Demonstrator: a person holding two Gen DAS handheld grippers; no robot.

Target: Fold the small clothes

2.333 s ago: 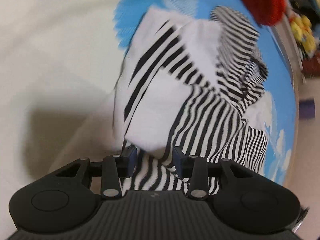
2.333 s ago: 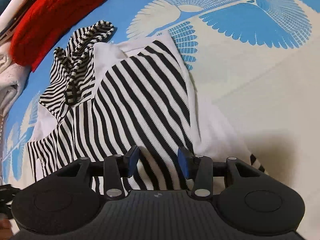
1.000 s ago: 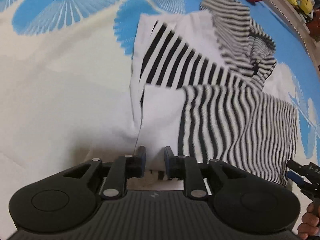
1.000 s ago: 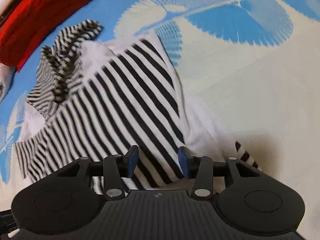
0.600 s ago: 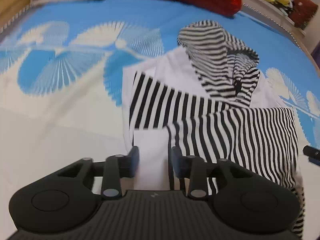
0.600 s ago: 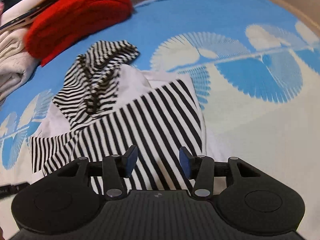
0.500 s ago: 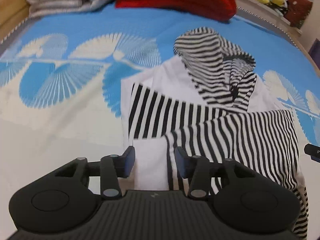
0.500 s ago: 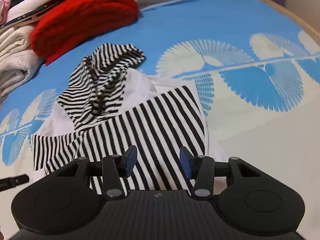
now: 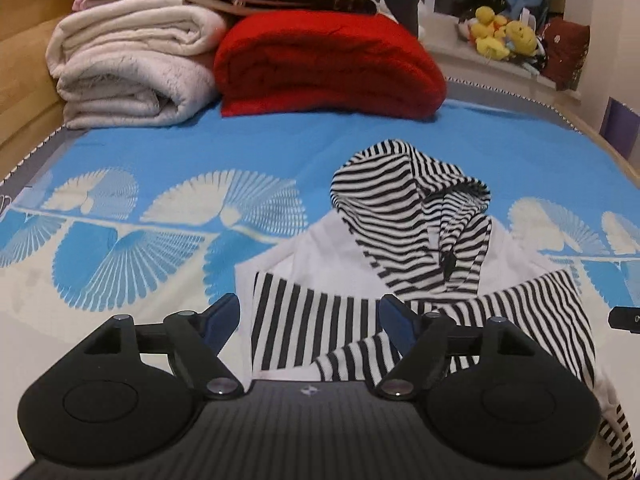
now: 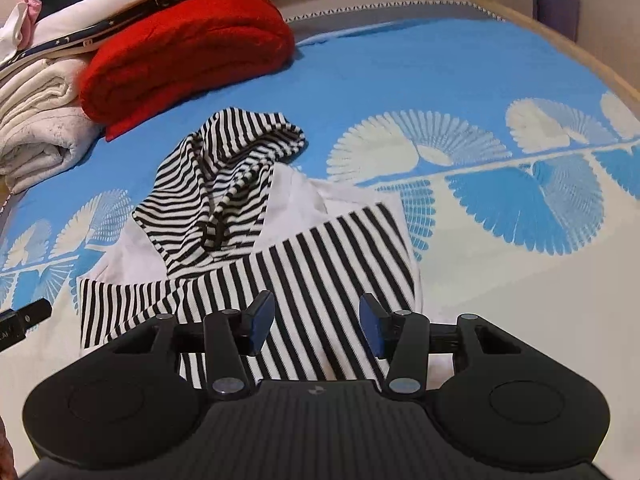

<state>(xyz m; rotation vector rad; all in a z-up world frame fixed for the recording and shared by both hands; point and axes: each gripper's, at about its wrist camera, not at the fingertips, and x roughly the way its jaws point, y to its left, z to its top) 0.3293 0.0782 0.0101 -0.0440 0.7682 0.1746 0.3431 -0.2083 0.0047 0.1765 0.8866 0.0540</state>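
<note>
A bed (image 9: 256,148) with a blue sheet printed in white fan shapes carries, at its far edge, a rolled cream blanket (image 9: 132,64), then a folded red blanket (image 9: 328,64); yellow plush toys (image 9: 502,36) sit on a ledge behind. The striped hooded top (image 9: 360,280) lies mid-bed, sleeves folded across. Left tongs (image 9: 310,316) and right tongs (image 10: 316,320) hover spread above it, holding nothing.

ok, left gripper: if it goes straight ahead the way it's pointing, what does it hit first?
Probably the striped hoodie: the open left gripper points at its folded sleeve on the bedspread. The red blanket lies well beyond. Height above the cloth is unclear.
</note>
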